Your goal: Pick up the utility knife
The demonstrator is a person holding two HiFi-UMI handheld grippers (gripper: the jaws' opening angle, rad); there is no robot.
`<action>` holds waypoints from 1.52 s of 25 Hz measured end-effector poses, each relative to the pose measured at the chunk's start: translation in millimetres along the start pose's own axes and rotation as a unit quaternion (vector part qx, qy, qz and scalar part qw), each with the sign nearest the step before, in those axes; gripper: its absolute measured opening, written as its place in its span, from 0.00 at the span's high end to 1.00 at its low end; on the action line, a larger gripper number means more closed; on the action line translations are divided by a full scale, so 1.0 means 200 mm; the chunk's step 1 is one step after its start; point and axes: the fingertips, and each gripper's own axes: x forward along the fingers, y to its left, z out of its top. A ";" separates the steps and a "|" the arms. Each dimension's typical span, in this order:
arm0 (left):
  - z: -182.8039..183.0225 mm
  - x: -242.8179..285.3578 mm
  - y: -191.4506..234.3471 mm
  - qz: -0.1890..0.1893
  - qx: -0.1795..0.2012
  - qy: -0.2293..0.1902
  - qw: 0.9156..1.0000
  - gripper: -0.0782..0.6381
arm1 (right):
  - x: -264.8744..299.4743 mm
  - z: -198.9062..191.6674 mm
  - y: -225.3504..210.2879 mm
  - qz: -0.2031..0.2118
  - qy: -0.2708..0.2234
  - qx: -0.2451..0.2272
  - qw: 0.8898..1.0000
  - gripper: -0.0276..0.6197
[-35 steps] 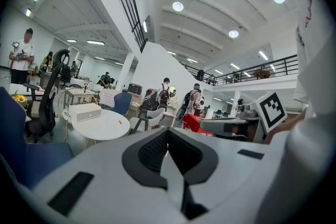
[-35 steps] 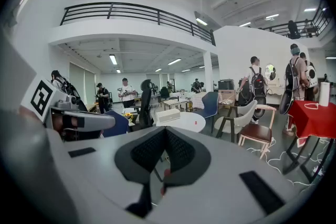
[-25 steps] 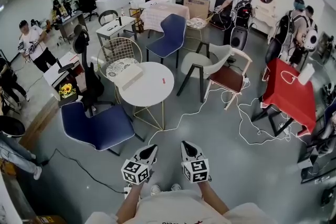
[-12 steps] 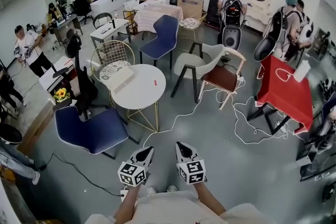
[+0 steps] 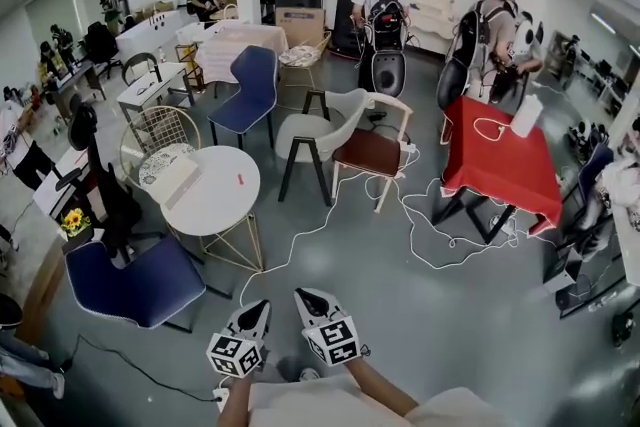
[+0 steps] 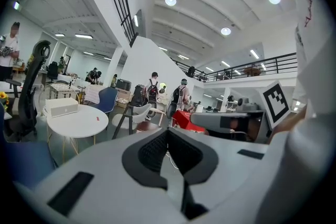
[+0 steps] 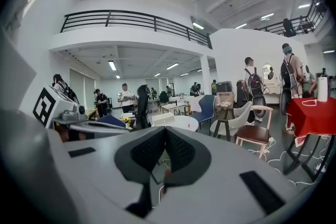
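Note:
The utility knife is a small red thing point(image 5: 240, 179) lying on the round white table point(image 5: 215, 207) at the middle left of the head view. It also shows as a red speck point(image 6: 97, 119) in the left gripper view and, faintly, as one point(image 7: 189, 125) in the right gripper view. Both grippers hang close to my body at the bottom of the head view, well short of the table. My left gripper point(image 5: 263, 305) point(image 6: 168, 131) has its pads together with nothing held. My right gripper point(image 5: 301, 294) point(image 7: 165, 131) is shut and empty too.
A white box point(image 5: 175, 180) lies on the same table. A blue chair point(image 5: 130, 280) stands in front of it, a wire chair behind. White cable point(image 5: 330, 220) trails over the grey floor. A white-and-brown chair point(image 5: 370, 150) and a red-clothed table point(image 5: 500, 165) stand to the right, with several people beyond.
The head view has swung right, so the round table and chairs sit further left in the picture. Both grippers have drifted a little left and stay shut.

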 end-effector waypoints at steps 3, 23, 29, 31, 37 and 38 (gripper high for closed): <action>-0.01 0.03 0.00 -0.004 -0.001 0.002 1.000 0.87 | 0.00 0.01 -0.03 -0.005 -0.001 -0.002 1.000 0.93; -0.02 0.17 0.34 0.010 -0.022 0.000 1.000 0.87 | 0.37 -0.04 -0.09 0.007 0.024 -0.010 1.000 0.93; 0.05 0.27 0.55 0.014 -0.028 -0.002 1.000 0.87 | 0.60 0.02 -0.15 0.008 0.028 -0.015 0.999 0.93; 0.05 0.31 0.63 0.014 -0.031 -0.003 0.999 0.87 | 0.68 0.01 -0.17 0.006 0.032 -0.016 0.999 0.93; 0.07 0.44 0.85 0.011 -0.043 -0.002 0.999 0.87 | 0.91 -0.01 -0.24 0.001 0.048 -0.016 0.999 0.93; 0.08 0.47 0.89 0.010 -0.044 0.000 0.999 0.87 | 0.95 0.00 -0.25 0.000 0.050 -0.015 0.999 0.93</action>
